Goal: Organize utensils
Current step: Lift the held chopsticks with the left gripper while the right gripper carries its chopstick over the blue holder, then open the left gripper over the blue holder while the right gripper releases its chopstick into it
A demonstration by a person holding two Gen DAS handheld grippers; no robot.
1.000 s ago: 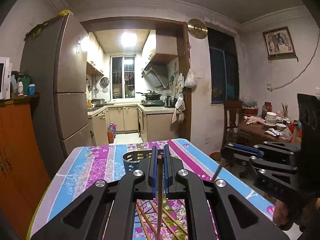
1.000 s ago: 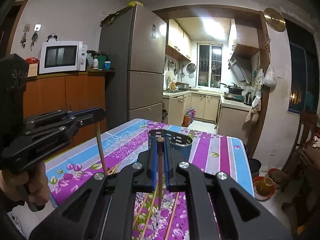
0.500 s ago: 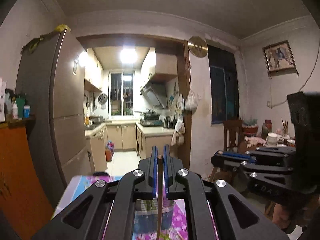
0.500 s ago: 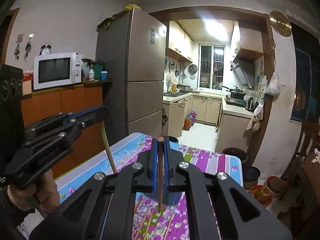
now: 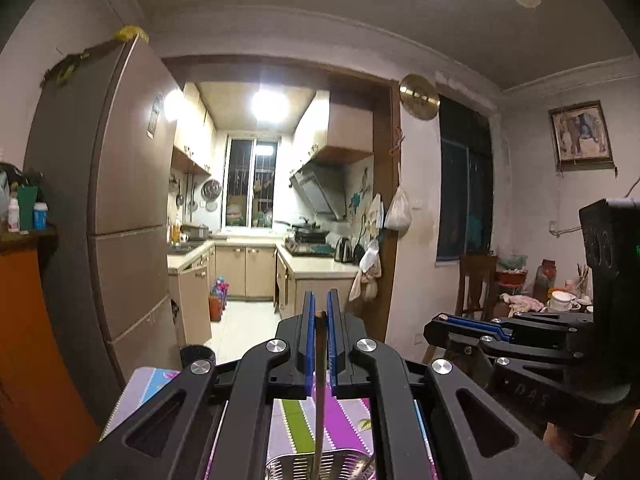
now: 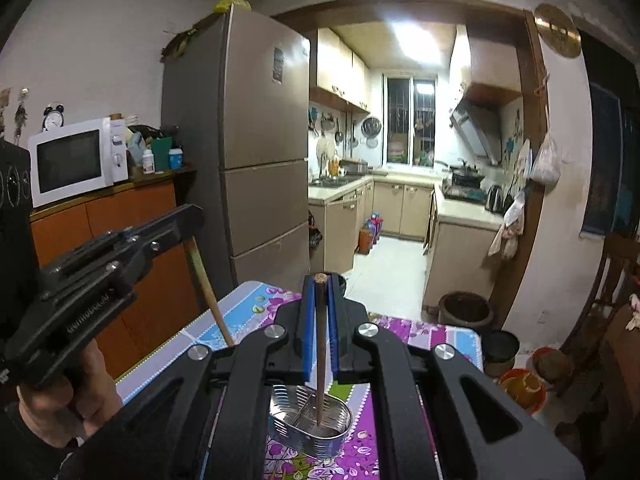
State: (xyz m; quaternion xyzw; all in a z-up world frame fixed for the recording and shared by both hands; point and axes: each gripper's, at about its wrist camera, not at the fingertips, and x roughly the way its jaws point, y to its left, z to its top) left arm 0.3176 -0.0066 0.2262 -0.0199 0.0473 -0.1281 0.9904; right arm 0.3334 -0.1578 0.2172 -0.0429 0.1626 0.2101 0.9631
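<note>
My left gripper (image 5: 319,309) is shut on a wooden chopstick (image 5: 319,380) that hangs straight down between its blue pads. Its lower end hangs at the rim of the perforated steel utensil holder (image 5: 288,468) at the bottom edge. My right gripper (image 6: 319,280) is shut on a second chopstick (image 6: 320,360), whose tip hangs over the holder (image 6: 304,446) on the floral tablecloth (image 6: 400,332). In the right wrist view the left gripper (image 6: 188,220) shows at the left, a hand (image 6: 60,400) on its grip, its chopstick (image 6: 208,288) slanting down. The right gripper (image 5: 440,326) shows at the right.
A tall fridge (image 6: 256,140) and an orange cabinet (image 6: 120,232) with a microwave (image 6: 72,160) stand to the left of the table. Dark pots (image 6: 464,308) sit on the floor past the table's far right corner. A chair and a cluttered side table (image 5: 560,300) stand at the right.
Both grippers have risen and moved toward the table's far end, each still holding its chopstick. The holder, ahead of them before, now lies below the fingers.
</note>
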